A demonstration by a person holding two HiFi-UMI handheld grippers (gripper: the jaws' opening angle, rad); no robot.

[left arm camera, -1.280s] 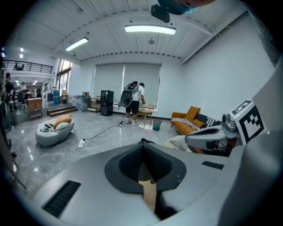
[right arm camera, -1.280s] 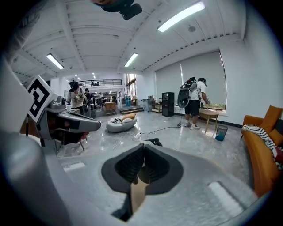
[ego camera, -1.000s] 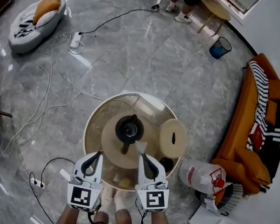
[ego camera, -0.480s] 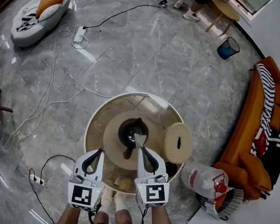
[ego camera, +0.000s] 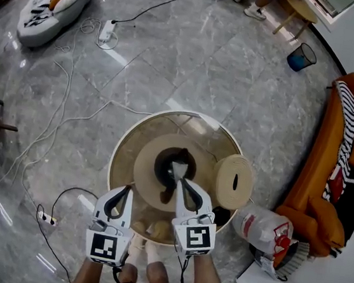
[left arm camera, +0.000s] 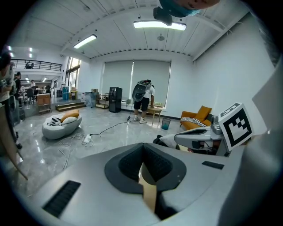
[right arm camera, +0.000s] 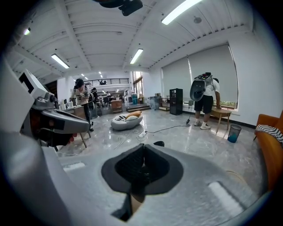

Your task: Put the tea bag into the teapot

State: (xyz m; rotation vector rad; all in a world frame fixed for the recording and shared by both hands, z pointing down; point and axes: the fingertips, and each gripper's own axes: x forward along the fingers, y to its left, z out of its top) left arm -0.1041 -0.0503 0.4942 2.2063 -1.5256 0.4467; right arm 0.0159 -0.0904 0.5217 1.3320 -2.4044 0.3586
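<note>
Risk: right gripper, clamped on white tea bag, drops off-ctr, it could miss dark round teapot. Left gripper closed, empty.

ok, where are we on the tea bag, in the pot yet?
Done: the tea bag is picked up, pinched in the shut right gripper. In hand: the head view shows it over the dark open mouth of the teapot on the round table. Left: release it into the pot; the jaws have not let go. The left gripper is shut on nothing, off to the side.
</note>
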